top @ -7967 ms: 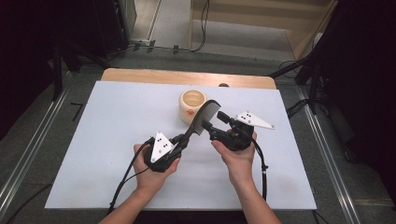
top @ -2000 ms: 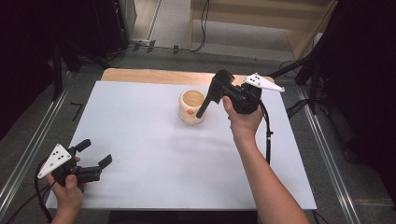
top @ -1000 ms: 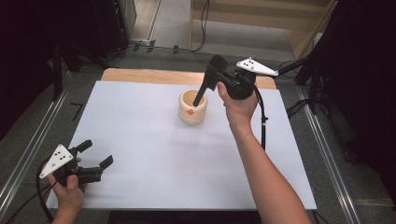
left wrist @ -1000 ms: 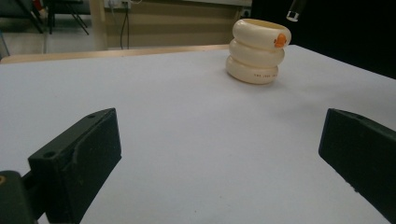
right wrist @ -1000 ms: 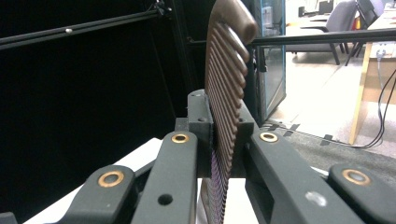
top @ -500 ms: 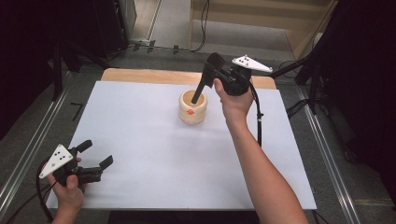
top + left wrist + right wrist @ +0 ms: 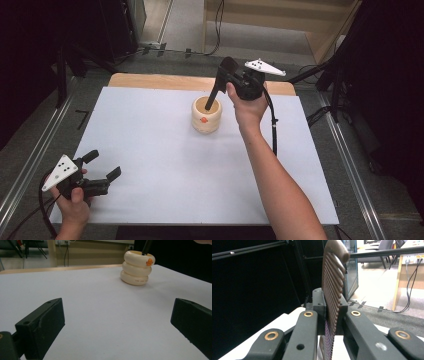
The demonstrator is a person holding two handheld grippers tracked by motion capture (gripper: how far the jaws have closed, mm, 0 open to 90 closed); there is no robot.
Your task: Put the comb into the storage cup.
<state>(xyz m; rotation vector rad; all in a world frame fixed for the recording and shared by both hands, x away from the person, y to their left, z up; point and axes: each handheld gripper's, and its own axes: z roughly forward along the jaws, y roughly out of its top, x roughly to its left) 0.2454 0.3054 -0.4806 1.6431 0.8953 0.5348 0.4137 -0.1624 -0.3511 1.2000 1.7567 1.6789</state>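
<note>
We had the right gripper (image 7: 231,76) clamped on the comb (image 7: 220,82) by its toothed head, its handle already angled down into the mouth of the cup (image 7: 206,115) at the far middle of the white mat (image 7: 150,150). In the right gripper view the teeth (image 7: 333,287) stood pinched between the jaws. To finish well, we judged, the handle had to go lower until it met the cup's bottom before we let go — a drop from height might tip the cup. We also needed to part the jaws slowly, so the comb leaned on the rim rather than flicked out. The left gripper (image 7: 102,176) sat at the near left corner, jaws wide apart and empty — well clear of the cup.
</note>
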